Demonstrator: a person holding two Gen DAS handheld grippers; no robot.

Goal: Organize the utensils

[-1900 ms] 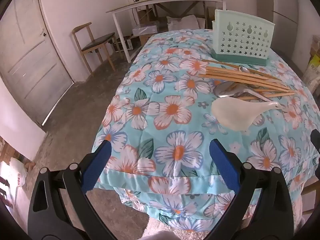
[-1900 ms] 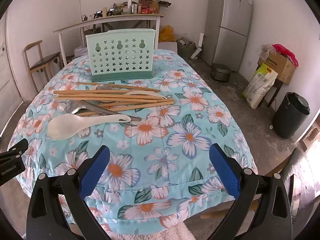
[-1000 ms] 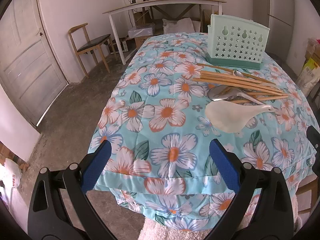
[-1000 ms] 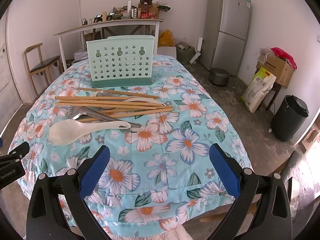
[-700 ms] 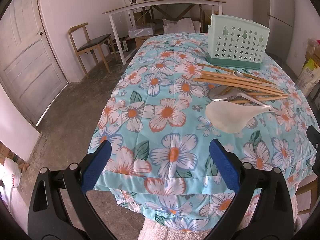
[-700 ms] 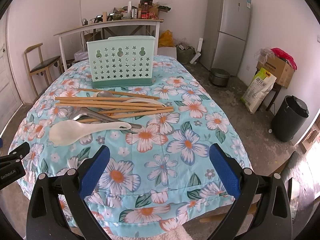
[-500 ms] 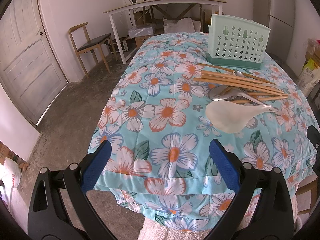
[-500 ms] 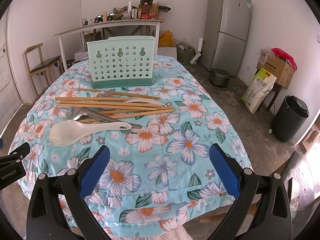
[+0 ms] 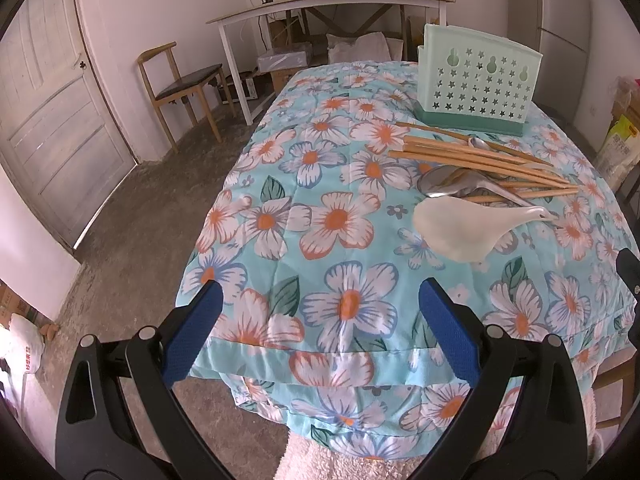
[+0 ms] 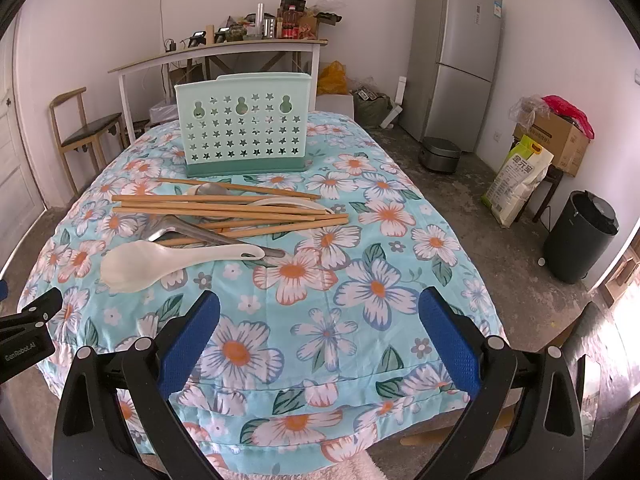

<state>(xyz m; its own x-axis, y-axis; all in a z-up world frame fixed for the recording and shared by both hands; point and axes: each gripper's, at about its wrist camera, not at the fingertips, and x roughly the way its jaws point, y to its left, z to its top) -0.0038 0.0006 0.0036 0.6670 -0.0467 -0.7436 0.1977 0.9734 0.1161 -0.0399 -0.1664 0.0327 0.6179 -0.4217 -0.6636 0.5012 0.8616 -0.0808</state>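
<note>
- The left gripper, black with blue finger pads, is spread wide with nothing between its fingers, held off the near edge of the table.
- The right gripper, of the same make, is likewise spread wide and empty, above the near hem of the cloth; a black part of the left gripper shows at the left edge of its view.
- Under both lies a turquoise floral tablecloth with white-and-orange flowers, draped over the table's edge.
- Nearest the grippers, a white plastic rice spoon lies flat on the cloth, bowl to the left, handle pointing right; it also shows in the left wrist view.
- Just behind it, touching its handle, lie metal spoons with their bowls to the left.
- Long wooden chopsticks lie in a loose pile across and over the metal spoons, running mostly left to right.
- A white ceramic spoon rests among the chopsticks, and another metal spoon sits at the pile's far side.
- Beyond the pile, near it but apart, a mint-green plastic utensil holder with star-shaped holes stands upright on a darker green base.
- Further out: a wooden chair, a white cluttered side table, a grey refrigerator and a black bin.
</note>
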